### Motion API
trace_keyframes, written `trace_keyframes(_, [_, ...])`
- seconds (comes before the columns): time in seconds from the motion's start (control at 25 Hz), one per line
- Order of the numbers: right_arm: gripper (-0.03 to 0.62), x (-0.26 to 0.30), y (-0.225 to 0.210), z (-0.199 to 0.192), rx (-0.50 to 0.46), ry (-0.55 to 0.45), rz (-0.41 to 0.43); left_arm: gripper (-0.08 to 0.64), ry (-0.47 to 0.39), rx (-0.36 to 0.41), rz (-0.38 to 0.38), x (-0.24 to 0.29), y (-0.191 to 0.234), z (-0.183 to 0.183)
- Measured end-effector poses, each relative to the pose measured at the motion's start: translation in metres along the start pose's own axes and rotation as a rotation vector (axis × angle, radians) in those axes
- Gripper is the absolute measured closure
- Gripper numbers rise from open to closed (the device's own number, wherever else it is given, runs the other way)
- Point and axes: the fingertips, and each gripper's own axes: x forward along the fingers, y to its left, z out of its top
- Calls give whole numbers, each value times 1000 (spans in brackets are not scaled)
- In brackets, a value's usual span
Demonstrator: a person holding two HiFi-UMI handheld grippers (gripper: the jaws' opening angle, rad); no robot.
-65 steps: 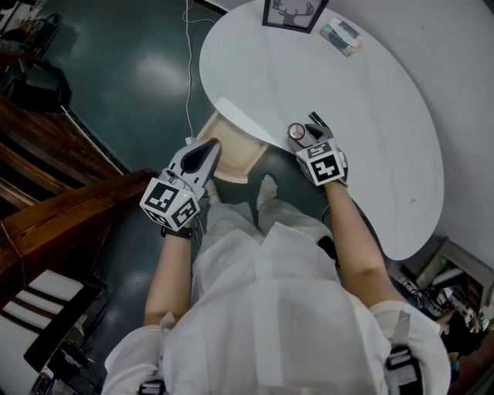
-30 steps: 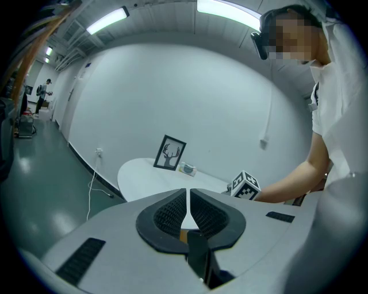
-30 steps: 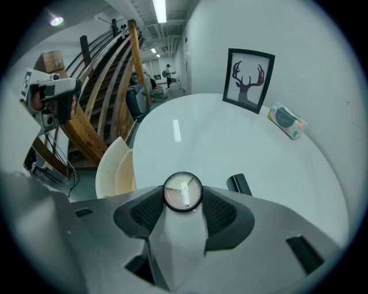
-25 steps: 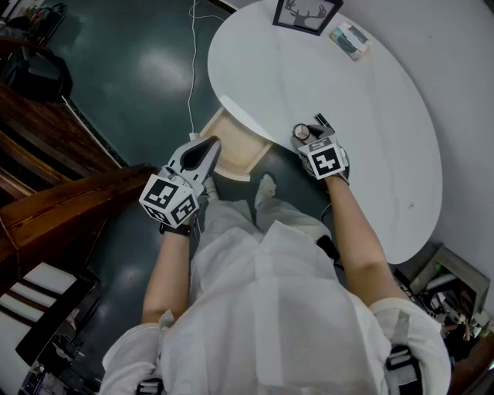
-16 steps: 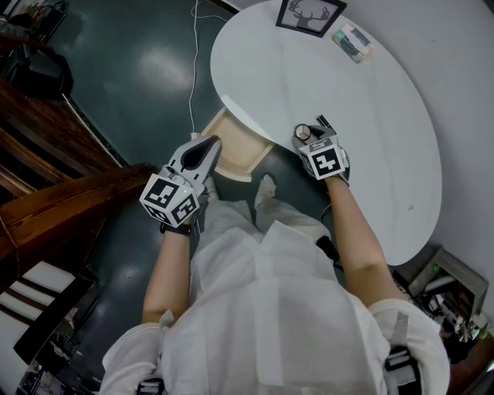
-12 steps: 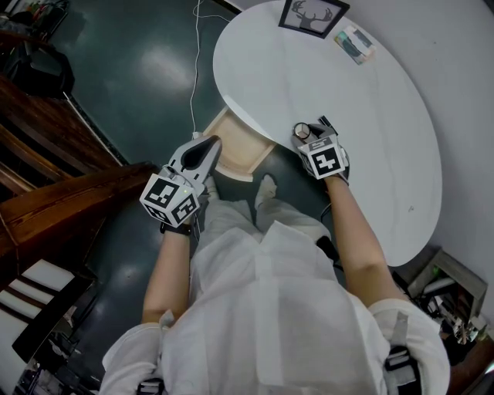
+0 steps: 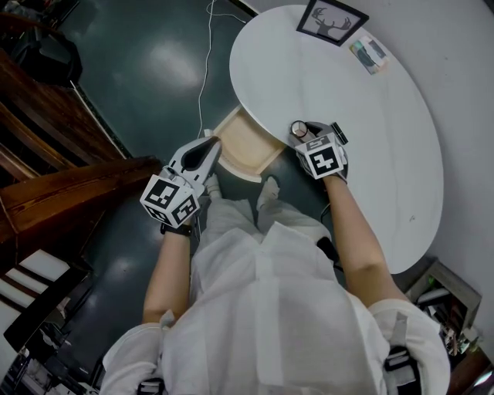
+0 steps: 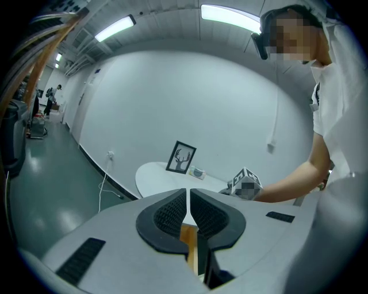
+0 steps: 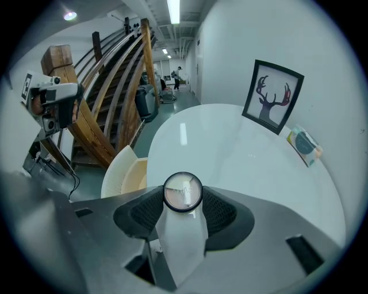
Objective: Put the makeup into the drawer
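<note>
Open drawer (image 7: 245, 146) juts from under the table (image 7: 370, 100) edge; right gripper (image 9: 183, 208) clamps white, round-capped makeup (image 7: 298, 129); left gripper (image 8: 188, 211) pressed closed.

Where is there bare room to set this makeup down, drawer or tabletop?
The open drawer shows a bare floor between the left gripper and the table edge; its rear is hidden under the top. The tabletop is bare from the right gripper, shut on the makeup, up to the picture frame and small packet at the far end.
</note>
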Motion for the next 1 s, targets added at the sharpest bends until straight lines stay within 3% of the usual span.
trace_keyframes(1.0, [383,37,77,71,-114,-33,125,529,-20,-35,88,-44,53,3])
